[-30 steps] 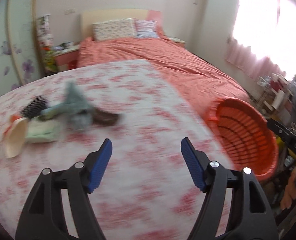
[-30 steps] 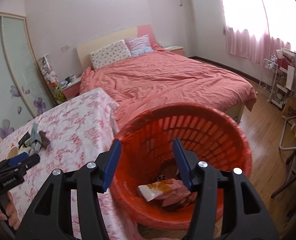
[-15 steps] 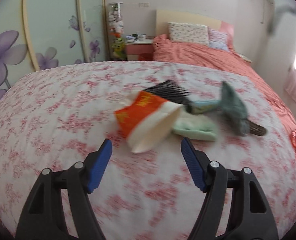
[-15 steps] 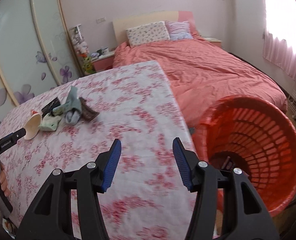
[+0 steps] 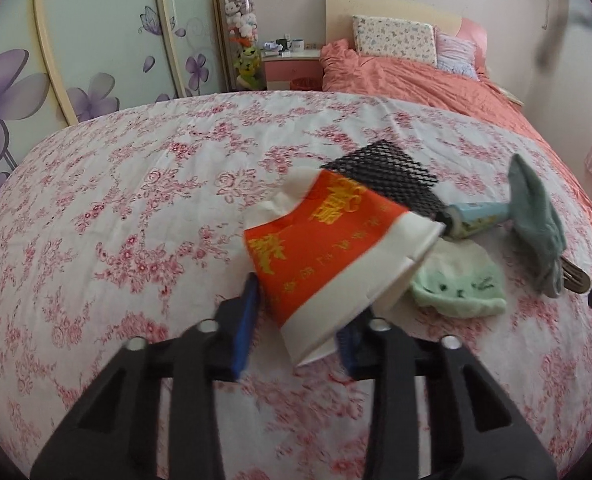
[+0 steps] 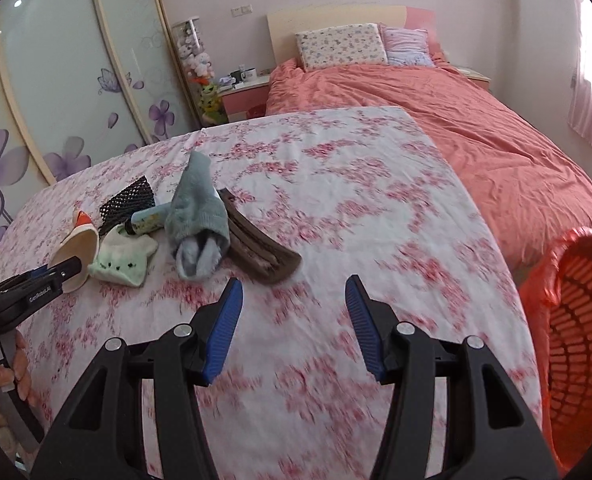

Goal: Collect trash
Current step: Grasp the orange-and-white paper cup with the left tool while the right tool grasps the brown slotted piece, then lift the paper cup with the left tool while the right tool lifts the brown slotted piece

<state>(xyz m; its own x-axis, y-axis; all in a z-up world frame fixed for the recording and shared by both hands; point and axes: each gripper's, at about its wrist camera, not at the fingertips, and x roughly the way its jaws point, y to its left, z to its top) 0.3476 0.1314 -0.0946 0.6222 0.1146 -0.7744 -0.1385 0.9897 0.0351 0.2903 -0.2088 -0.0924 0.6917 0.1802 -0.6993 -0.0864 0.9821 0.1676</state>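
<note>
A crushed red and white paper cup (image 5: pixel 331 256) lies on its side on the floral tablecloth (image 5: pixel 136 208); it also shows in the right wrist view (image 6: pixel 78 246). My left gripper (image 5: pixel 299 316) has closed around the cup's rim end, its blue pads against the cup's sides. My right gripper (image 6: pixel 292 316) is open and empty above the cloth, short of a brown wrapper (image 6: pixel 262 252). An orange basket (image 6: pixel 575 344) stands off the table's right edge.
Beside the cup lie a black mesh piece (image 5: pixel 383 172), a small tube (image 5: pixel 475 220), a pale green sock (image 5: pixel 455 286) and a grey-blue sock (image 5: pixel 535 220). A bed with a salmon cover (image 6: pixel 475 120) stands behind the table. Wardrobe doors with purple flowers (image 5: pixel 76 40) are at the left.
My left gripper swung from the basket side to the pile, moved up to the paper cup and narrowed on it. My right gripper left the basket and swung over the table.
</note>
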